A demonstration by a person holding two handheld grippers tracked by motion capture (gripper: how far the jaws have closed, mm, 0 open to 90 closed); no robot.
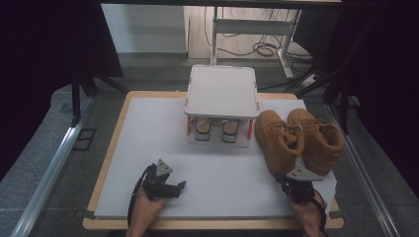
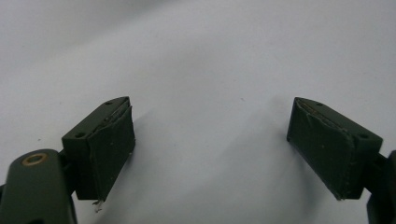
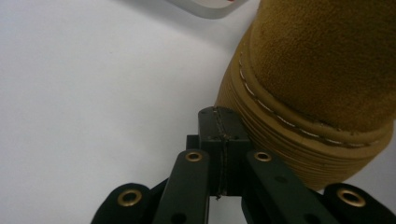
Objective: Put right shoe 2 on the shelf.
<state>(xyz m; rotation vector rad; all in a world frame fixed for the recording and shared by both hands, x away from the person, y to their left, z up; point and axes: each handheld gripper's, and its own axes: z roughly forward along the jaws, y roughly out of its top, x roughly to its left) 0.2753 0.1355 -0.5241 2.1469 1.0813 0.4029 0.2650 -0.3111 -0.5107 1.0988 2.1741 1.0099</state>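
at the desk's [image 1: 148, 128] near edge my left hand-held gripper [image 1: 174, 188] rests with its jaws spread wide and nothing between them. near the front right corner my right hand-held gripper [image 3: 219, 122] has its jaws pressed together, gripping nothing, the tip just at the sole of the nearer tan boot [image 3: 322, 79]. its twin boot [image 1: 318, 136] stands beside it. at the far edge sits a white rack [image 1: 222, 91] with shoes [image 1: 216, 129] underneath.

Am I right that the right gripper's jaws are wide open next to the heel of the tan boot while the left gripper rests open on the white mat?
Not quite. The right gripper is shut, its pads pressed together with nothing between them, as the right gripper view shows. It does sit at the heel of the tan boot, and the left gripper is open over the white mat.
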